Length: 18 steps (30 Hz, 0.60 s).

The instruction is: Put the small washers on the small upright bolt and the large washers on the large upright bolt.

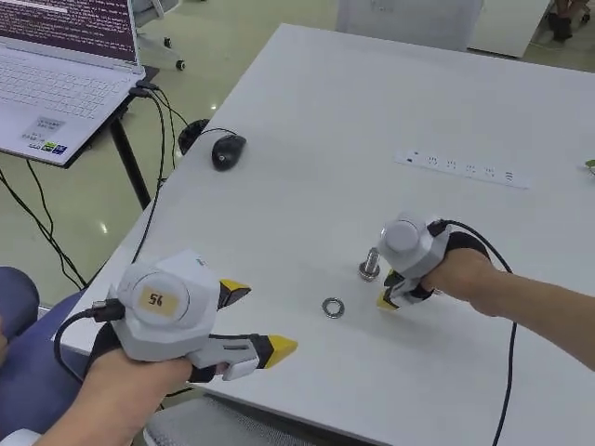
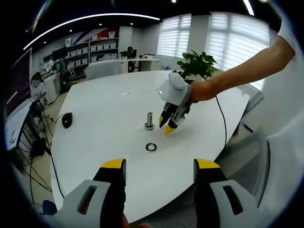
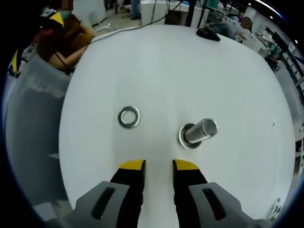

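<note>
One upright steel bolt point(image 1: 370, 264) point(image 2: 149, 119) point(image 3: 199, 132) stands on the white table point(image 1: 307, 121) with a flat metal ring around its foot; I cannot tell whether that ring is a washer or the bolt's head. A loose washer point(image 1: 333, 307) point(image 2: 151, 147) point(image 3: 129, 117) lies flat a little nearer to me. My right gripper point(image 1: 388, 299) point(image 2: 168, 127) point(image 3: 159, 166) points down just right of the bolt, its jaws a narrow gap apart with nothing between them. My left gripper point(image 1: 257, 318) point(image 2: 160, 166) hovers wide open and empty at the table's near edge.
A black mouse point(image 1: 229, 150) lies at the table's left edge and a white power strip point(image 1: 462, 168) at the far right. A laptop point(image 1: 56, 84) sits on a stand left of the table, with cables hanging beside it. Bare tabletop surrounds the bolt.
</note>
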### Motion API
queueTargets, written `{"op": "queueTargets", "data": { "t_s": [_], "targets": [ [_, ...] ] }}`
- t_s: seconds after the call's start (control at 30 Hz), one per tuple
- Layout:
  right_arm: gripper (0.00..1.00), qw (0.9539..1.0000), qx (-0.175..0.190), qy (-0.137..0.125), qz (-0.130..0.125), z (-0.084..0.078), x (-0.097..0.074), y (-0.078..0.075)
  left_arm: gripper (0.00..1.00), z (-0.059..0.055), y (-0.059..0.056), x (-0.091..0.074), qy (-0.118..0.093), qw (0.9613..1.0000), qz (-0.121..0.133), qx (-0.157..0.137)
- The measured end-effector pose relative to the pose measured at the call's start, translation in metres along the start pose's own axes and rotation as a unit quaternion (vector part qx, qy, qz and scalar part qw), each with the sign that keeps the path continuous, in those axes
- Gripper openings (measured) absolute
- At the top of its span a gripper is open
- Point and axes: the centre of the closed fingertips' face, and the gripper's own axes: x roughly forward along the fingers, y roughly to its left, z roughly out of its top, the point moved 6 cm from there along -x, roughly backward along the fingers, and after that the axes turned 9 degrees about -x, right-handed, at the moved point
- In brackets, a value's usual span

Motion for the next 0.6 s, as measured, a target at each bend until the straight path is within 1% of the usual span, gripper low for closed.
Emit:
{"op": "queueTargets", "data": {
  "t_s": [0.03, 0.1, 0.17, 0.23, 0.33, 0.43, 0.6],
  "targets": [
    [0.24, 1.0, -0.001, 0.0, 0.003, 0.0, 0.001, 0.002, 0.56, 0.0, 0.0, 0.0, 0.0, 1.0, 0.0, 0.0],
    [0.24, 0.9997, -0.011, 0.0, 0.021, 0.003, 0.003, 0.01, 0.56, 0.0, -0.001, -0.001, 0.0, 1.0, 0.001, 0.0],
    [0.24, 0.9997, -0.016, 0.0, 0.02, 0.006, 0.005, 0.014, 0.56, -0.001, -0.001, -0.001, -0.001, 1.0, 0.001, 0.0],
    [0.24, 0.9995, -0.02, -0.002, 0.024, 0.01, 0.006, 0.017, 0.56, -0.001, -0.001, -0.002, -0.001, 1.0, 0.002, 0.0],
    [0.24, 0.9989, -0.028, -0.016, 0.034, 0.02, 0.01, 0.022, 0.56, -0.001, -0.002, -0.002, -0.002, 1.0, 0.003, 0.0],
    [0.25, 0.998, -0.047, -0.021, 0.036, 0.029, 0.013, 0.026, 0.56, -0.001, -0.002, -0.002, -0.002, 1.0, 0.003, 0.0],
    [0.25, 0.9976, -0.048, -0.029, 0.041, 0.042, 0.019, 0.027, 0.56, -0.001, -0.003, -0.002, -0.003, 1.0, 0.002, 0.0]
  ]
}}
